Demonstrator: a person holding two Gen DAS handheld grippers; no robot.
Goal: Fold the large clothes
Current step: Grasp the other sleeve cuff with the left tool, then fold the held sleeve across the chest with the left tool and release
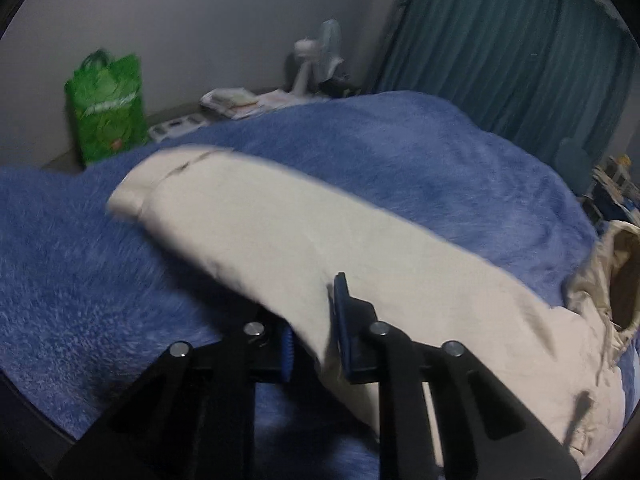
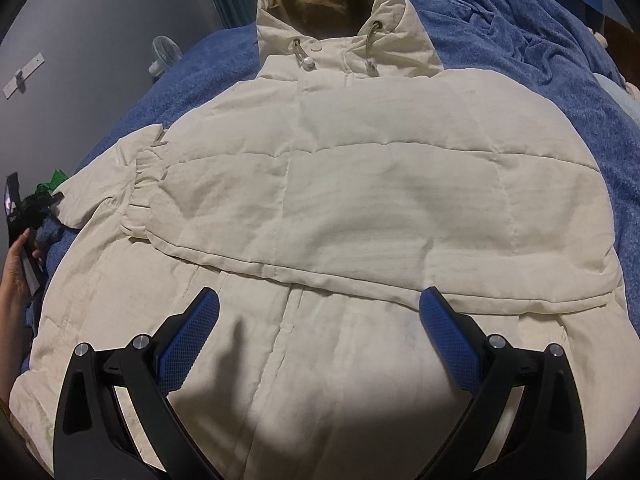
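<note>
Cream padded fabric fills both views: a hooded puffer jacket [image 2: 360, 184] lies face up on a bed under a fuzzy blue blanket [image 2: 500, 52], hood [image 2: 328, 4] at the far end with its drawcords [image 2: 305, 56] dangling by the collar. One sleeve is folded across the chest, and its edge runs as a diagonal seam over the front placket. The right tongs [image 2: 320, 320] hang above the lower front, blue pads spread wide, gripping nothing. Over on the left side, the left tongs [image 1: 314, 334] are closed down narrow on the other sleeve [image 1: 280, 232], pinching the fabric between the blue pads; that sleeve stretches away over the blanket, cuff toward a green shopping bag [image 1: 108, 108] by the wall. A small white fan [image 1: 316, 56] sits behind, teal curtain [image 1: 512, 48] to the right. The person's bare hand [image 2: 16, 260] shows at the left edge of the right wrist view, on the left tool's handle.
</note>
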